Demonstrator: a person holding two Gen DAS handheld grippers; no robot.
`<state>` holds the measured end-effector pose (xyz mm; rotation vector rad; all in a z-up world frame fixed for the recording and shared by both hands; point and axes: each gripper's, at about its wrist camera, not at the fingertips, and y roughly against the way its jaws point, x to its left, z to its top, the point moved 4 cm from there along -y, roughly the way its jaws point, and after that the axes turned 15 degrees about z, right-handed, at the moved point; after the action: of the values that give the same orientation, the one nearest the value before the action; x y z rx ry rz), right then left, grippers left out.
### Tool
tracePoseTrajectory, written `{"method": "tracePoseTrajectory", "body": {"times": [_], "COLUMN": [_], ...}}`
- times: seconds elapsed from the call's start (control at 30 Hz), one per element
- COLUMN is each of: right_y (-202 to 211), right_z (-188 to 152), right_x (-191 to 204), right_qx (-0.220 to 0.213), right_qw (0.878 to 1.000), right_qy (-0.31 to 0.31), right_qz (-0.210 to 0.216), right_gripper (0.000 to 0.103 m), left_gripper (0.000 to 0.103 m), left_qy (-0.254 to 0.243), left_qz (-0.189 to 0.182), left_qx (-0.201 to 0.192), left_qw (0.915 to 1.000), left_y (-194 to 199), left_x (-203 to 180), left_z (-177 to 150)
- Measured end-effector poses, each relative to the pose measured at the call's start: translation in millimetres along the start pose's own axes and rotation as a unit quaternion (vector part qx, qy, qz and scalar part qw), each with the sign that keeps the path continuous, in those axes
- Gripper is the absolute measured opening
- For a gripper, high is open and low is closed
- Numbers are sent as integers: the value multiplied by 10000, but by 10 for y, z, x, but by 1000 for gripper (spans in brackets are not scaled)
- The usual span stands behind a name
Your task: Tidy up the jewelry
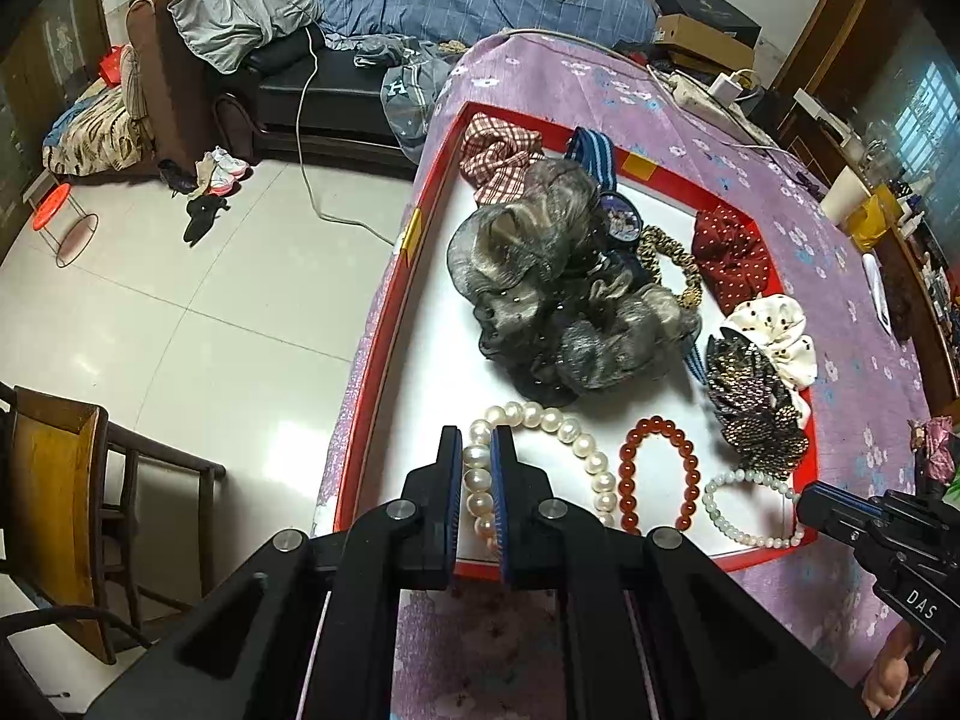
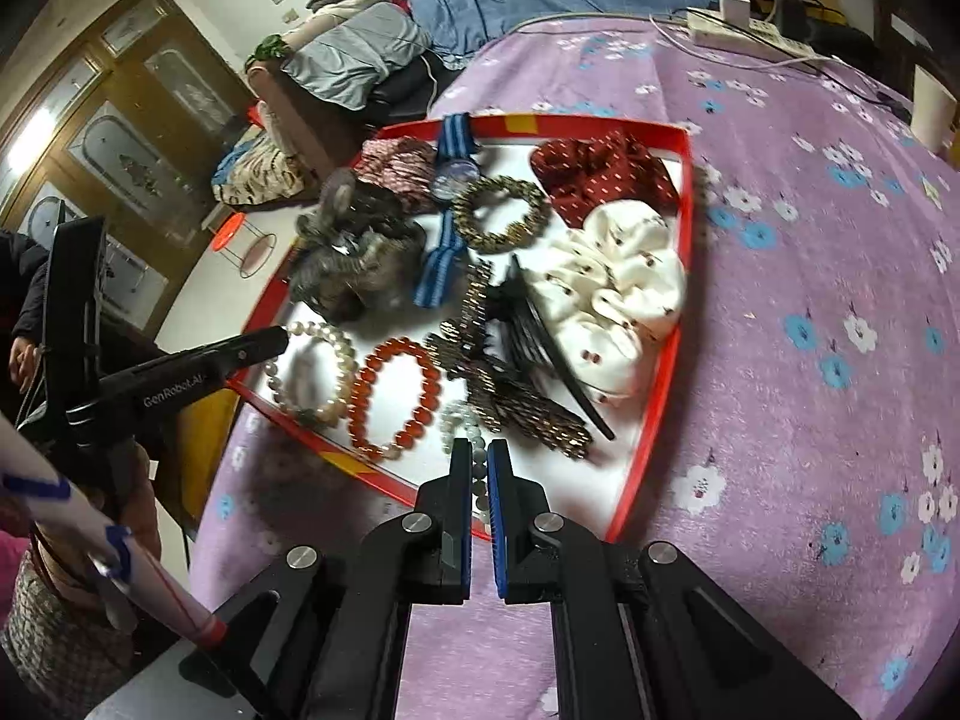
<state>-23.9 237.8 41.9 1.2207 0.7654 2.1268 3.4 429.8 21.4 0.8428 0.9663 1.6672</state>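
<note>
A red-rimmed white tray on the purple cloth holds jewelry and hair ties. My left gripper is shut on the white pearl bracelet at the tray's near left; the bracelet also shows in the right wrist view, with the left gripper at it. My right gripper is shut on the pale jade bead bracelet at the tray's front edge; this bracelet and the right gripper show in the left view. An amber bead bracelet lies between them.
The tray also holds a grey scrunchie, a blue-strap watch, a leopard hair tie, a red dotted scrunchie, a white scrunchie and a beaded claw clip. A power strip lies at the table's back. A chair stands left.
</note>
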Motion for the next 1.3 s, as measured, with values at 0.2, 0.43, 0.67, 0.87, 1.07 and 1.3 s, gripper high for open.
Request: {"method": "tracePoseTrajectory", "body": {"times": [0.2,0.43,0.67,0.87,1.07,1.3], "right_y": [79,285,-267,-514,-118,334], "right_z": [-27,46,287,294,105,-123], "right_x": [0,312,761,860,548,244], "right_qx": [-55,-274,181,321,43,-345], "right_qw": [10000,9985,9946,9938,9984,9994], "right_qy": [-25,452,535,515,264,-23], "right_qz": [-69,-144,874,932,493,101], "right_gripper": [23,27,27,27,27,39], "left_gripper": [9,19,38,63,67,73], "left_qy": [89,316,402,465,588,379], "left_qz": [-47,-161,380,896,1064,1208], "left_qx": [-111,-332,-706,-1179,-1438,-1682], "left_qw": [9999,9988,9960,9879,9821,9776], "left_y": [143,411,675,951,1128,1414], "left_x": [43,201,435,591,523,89], "left_z": [-9,-33,-62,-95,-64,-127]}}
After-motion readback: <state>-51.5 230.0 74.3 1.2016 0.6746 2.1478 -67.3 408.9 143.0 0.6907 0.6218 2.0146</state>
